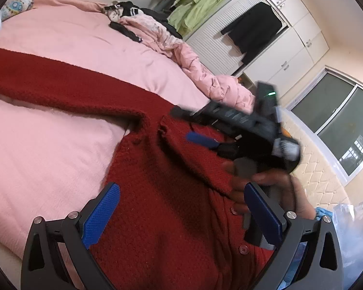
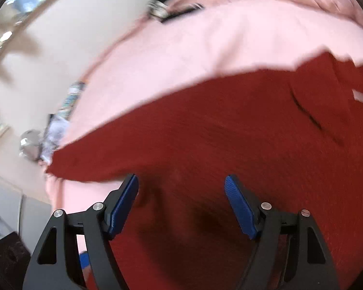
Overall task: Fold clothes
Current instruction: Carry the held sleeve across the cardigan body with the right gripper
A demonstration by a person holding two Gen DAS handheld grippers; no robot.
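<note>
A dark red knitted cardigan (image 1: 167, 181) with buttons lies spread on the pink bed (image 1: 60, 48), one sleeve stretched to the left. My left gripper (image 1: 181, 198) is open just above the cardigan's body, with nothing between its blue pads. My right gripper (image 1: 200, 130) shows blurred in the left wrist view, over the cardigan near the collar, held by a hand. In the right wrist view the right gripper (image 2: 181, 191) is open above the red cardigan (image 2: 230, 133), and the picture is motion-blurred.
A heap of pink and black clothes (image 1: 157, 31) lies at the far side of the bed. White wardrobes with a black garment (image 1: 254, 29) and green clothes (image 1: 200, 4) stand behind. A window (image 1: 338, 120) is at the right. A plastic bag (image 1: 351, 222) is at the lower right.
</note>
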